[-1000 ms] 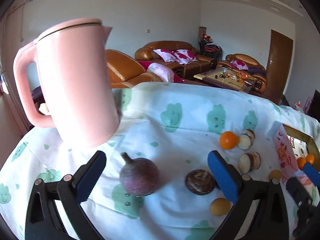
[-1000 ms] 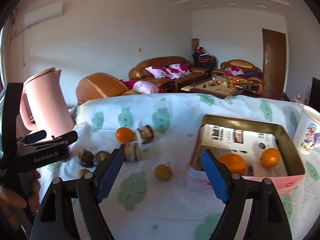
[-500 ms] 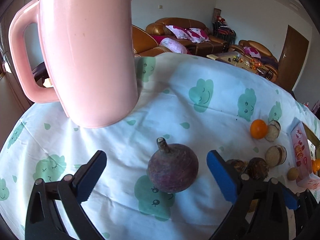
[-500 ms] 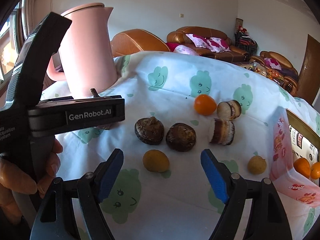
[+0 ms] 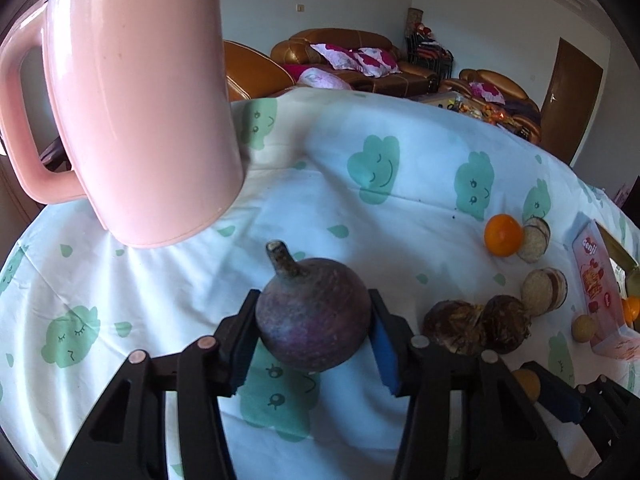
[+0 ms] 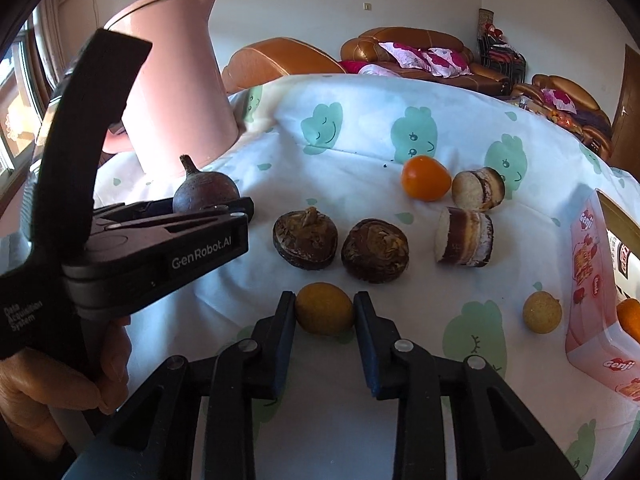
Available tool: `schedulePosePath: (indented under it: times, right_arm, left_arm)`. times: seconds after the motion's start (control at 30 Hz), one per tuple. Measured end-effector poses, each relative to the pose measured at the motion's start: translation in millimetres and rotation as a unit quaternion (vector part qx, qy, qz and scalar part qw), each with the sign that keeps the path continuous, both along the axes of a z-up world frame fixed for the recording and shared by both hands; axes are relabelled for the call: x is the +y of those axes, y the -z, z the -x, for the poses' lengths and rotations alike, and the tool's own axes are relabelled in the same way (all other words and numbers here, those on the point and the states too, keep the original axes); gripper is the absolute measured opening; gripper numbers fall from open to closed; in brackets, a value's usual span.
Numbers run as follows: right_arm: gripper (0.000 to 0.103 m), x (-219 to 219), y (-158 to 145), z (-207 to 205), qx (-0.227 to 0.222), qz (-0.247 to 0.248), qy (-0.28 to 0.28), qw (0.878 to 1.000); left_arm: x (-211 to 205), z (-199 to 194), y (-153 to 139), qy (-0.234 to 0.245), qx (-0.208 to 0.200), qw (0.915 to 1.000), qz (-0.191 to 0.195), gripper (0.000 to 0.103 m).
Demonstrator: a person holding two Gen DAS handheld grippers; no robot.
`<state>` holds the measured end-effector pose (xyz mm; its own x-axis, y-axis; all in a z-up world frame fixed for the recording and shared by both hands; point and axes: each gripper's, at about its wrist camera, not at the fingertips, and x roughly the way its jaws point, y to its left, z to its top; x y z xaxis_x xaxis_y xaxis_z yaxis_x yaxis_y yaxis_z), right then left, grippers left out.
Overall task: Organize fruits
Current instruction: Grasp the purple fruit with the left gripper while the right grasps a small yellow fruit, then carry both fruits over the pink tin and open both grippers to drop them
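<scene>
My left gripper is shut on a round purple fruit with a stem, which rests on the cloud-print tablecloth; the fruit also shows in the right wrist view. My right gripper is shut on a small yellow fruit on the cloth. Two dark brown fruits, an orange, two cut brown-and-white pieces and another small yellow fruit lie beyond it.
A tall pink kettle stands at the back left of the table. A pink box holding an orange sits at the right edge. Sofas and a door lie beyond the table.
Both grippers moved forward and down and closed: the left around the purple fruit, the right around the small yellow fruit. Both were open half a second ago.
</scene>
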<state>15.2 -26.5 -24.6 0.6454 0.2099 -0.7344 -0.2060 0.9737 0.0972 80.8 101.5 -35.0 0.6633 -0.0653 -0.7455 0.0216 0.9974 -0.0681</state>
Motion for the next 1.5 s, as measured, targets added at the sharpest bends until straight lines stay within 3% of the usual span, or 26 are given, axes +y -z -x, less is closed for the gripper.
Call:
schedulePosePath:
  times: [0.13,0.23,0.33,0.43,0.6,0.8,0.97,1.3,1.5]
  right_arm:
    - [0.031,-5,-14,13,-0.051,0.014,0.011,0.999]
    - [0.031,-12,-29,23,-0.1,0.032,0.032,0.994]
    - [0.031,-27,-45,32,-0.145,0.046,0.065,0.986]
    - [0.031,-47,-56,40,-0.179,0.063,0.104,0.976]
    - [0.031,-87,-63,44,-0.204,0.095,0.161,0.961]
    - [0.031,-142,-66,48,-0.195,0.095,0.212,0.953]
    - [0.031,-182,-66,49,-0.185,0.098,0.243,0.947]
    - [0.031,-258,-56,43,-0.141,0.074,0.277,0.948]
    - [0.031,-292,-50,40,-0.114,0.03,0.275,0.954]
  left_arm:
    - [6,11,-17,-0.024,-0.065,0.9976,0.008,0.053]
    - [2,22,-33,-0.03,-0.13,0.991,0.011,0.053]
    - [-8,36,-43,-0.014,-0.181,0.9832,0.015,0.053]
    - [-25,44,-47,0.022,-0.203,0.9788,0.022,0.053]
    - [-60,60,-46,0.09,-0.211,0.9731,0.022,0.053]
    - [-114,82,-53,0.151,-0.231,0.9612,0.0,0.053]
    - [-154,87,-54,0.188,-0.22,0.9573,0.005,0.053]
    - [-236,87,-49,0.253,-0.182,0.9498,0.028,0.053]
    - [-279,84,-44,0.286,-0.155,0.9456,0.013,0.053]
